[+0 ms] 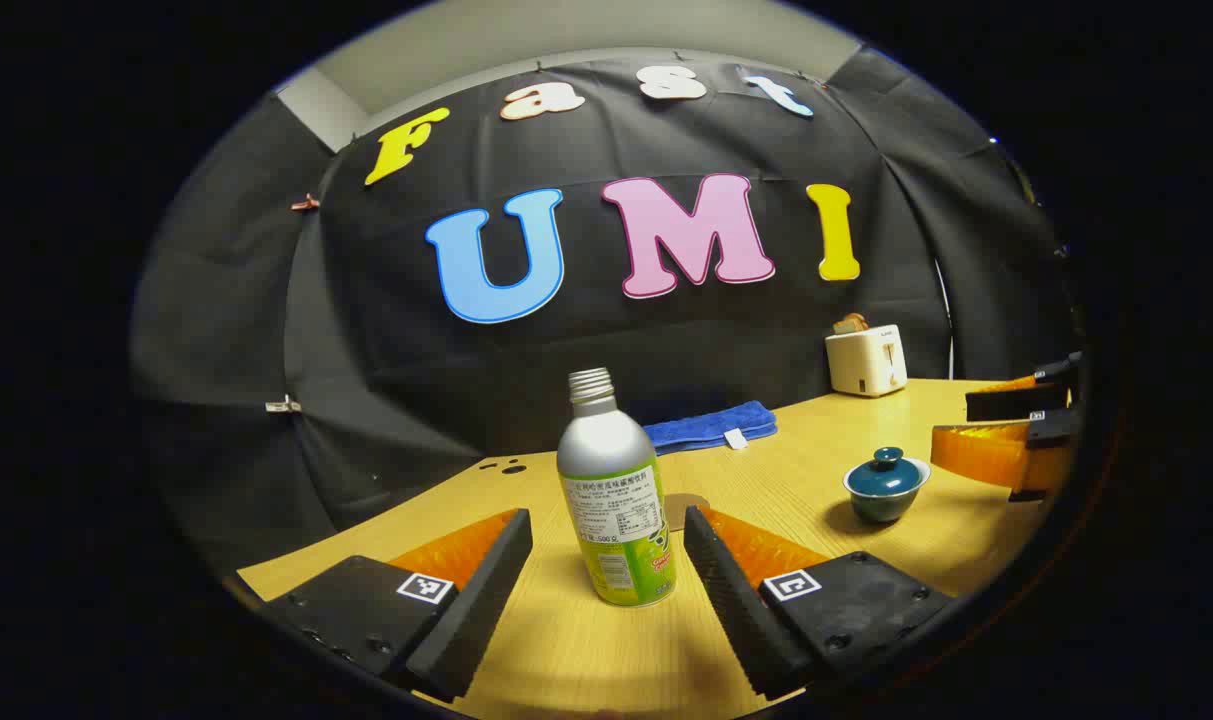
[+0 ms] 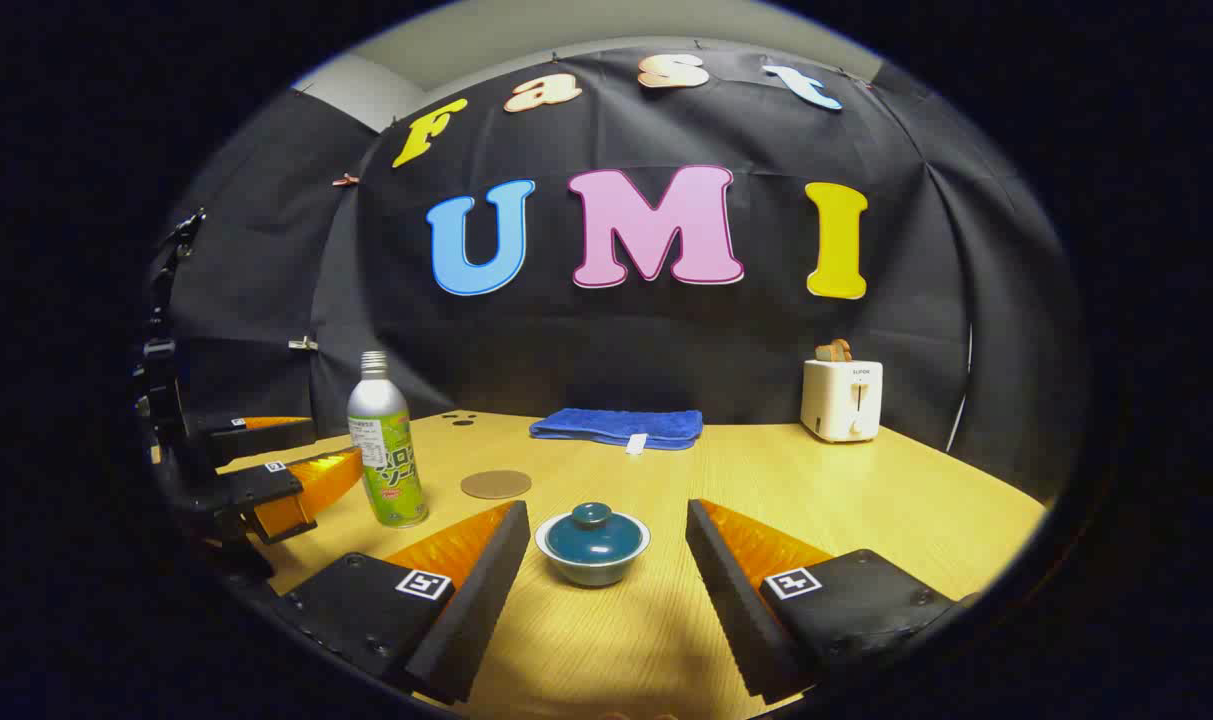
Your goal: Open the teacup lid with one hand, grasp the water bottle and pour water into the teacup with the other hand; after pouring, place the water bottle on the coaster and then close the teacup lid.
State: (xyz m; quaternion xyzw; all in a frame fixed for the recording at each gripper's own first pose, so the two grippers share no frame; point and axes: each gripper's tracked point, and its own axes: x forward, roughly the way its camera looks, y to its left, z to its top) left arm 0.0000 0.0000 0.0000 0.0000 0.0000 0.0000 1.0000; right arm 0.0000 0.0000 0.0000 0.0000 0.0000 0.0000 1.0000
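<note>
both sets of jaws stand wide apart and hold nothing. closest to the lens in the left gripper view, the left gripper [image 1: 606, 560] brackets the water bottle [image 1: 614, 500], which stands upright on the worktop [image 1: 566, 650] between the two fingers without touching either. in the right gripper view, the right gripper [image 2: 601, 555] frames the teacup [image 2: 593, 548] the same way, its lid [image 2: 594, 533] on and the knob pointing straight up.

the step in hand looks like the lid lift, with the bottle grasp lined up beside it. to do it well, the right gripper should come down over the knob, centred, and close on it alone, then lift straight up so the cup is not dragged. the left should slide forward until the bottle's body sits between the pads, and close below the shoulder, where the wall is straight.

the bottle's long axis is vertical, its open threaded neck up, no cap on it. the round coaster [image 2: 496, 484] lies flat just behind the bottle, near the cup. farther back on the worktop lie a folded blue towel [image 2: 616, 427] and a white toaster [image 2: 842, 400], well clear of the work.
</note>
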